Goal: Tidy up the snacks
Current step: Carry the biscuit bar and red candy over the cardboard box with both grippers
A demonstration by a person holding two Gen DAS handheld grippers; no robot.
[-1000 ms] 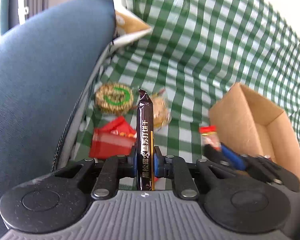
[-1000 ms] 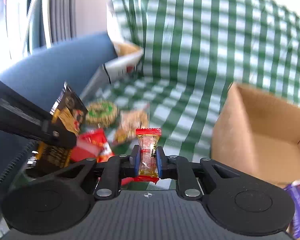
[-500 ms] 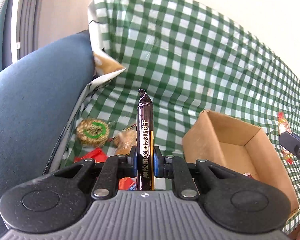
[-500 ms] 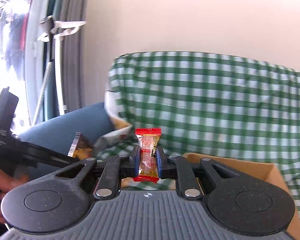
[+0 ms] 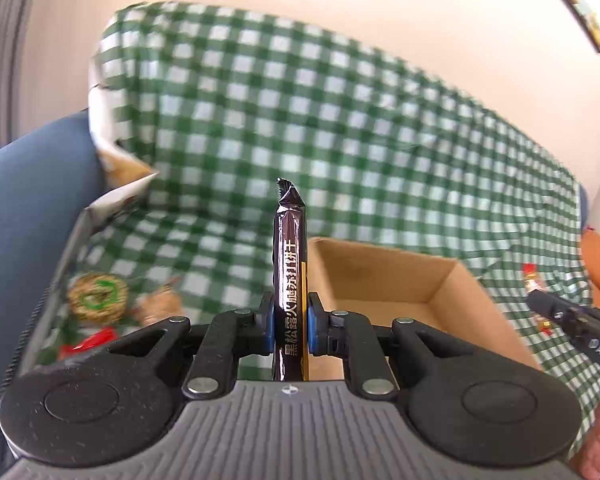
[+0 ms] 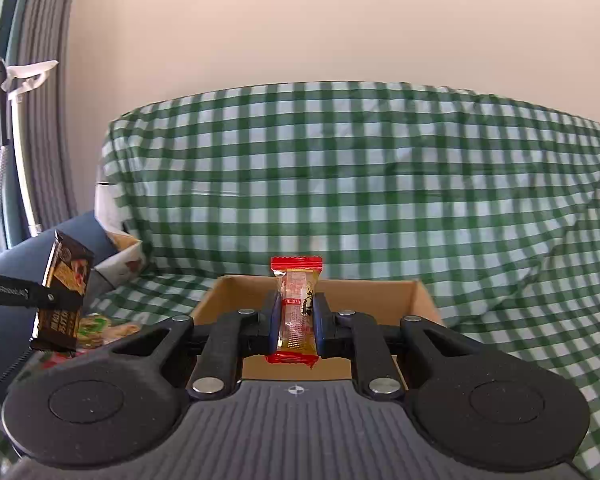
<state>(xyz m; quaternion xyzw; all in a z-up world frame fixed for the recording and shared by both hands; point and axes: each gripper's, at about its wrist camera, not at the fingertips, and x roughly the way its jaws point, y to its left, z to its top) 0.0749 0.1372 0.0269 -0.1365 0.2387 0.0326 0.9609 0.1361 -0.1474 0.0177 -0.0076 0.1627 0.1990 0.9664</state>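
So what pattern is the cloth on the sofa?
Green and white checks on the cloth, clearest in the right wrist view.

a home living room is suggested by a sofa (image 6: 40,248) draped with green checked cloth (image 6: 340,184), curtains (image 6: 48,120) and a plain wall (image 6: 300,20).

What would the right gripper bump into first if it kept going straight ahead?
Probably the cardboard box: the right gripper, holding the red candy packet, points over its opening, so its far wall or the checkered sofa back comes first.
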